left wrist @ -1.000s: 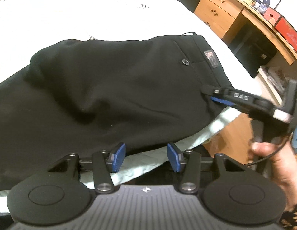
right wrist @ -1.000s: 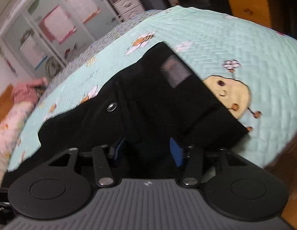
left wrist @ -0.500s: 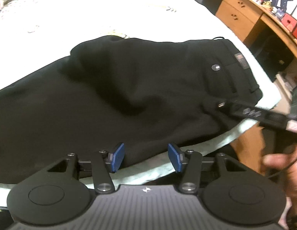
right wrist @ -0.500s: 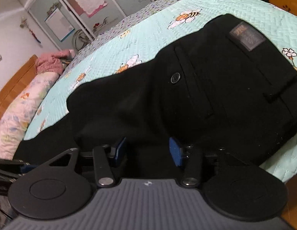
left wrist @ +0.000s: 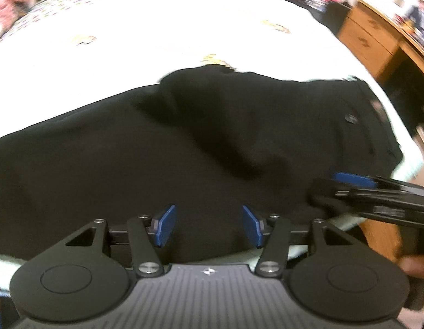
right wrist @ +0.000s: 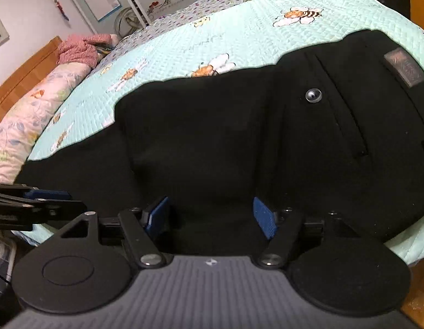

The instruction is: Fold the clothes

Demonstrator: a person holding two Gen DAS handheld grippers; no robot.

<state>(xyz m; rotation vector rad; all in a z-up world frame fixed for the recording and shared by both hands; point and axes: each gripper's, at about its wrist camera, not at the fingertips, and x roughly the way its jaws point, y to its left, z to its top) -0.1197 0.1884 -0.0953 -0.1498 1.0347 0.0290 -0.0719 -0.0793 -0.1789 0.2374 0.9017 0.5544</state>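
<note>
Quilted mint-green bedspread with bee prints (right wrist: 239,27) covers the bed; black trousers with a round pocket button (right wrist: 212,137) lie flat along its near edge. Left tongs (left wrist: 209,226) and right tongs (right wrist: 210,218) both stand spread, empty, over the dark cloth.

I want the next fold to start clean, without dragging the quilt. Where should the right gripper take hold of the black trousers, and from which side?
Judging by how the black trousers lie, grip the near hem edge at the bed's front, right ahead of the open right gripper. Come in low from the near side: there the cloth overhangs the quilt, so one finger could probably slip under it alone.
</note>
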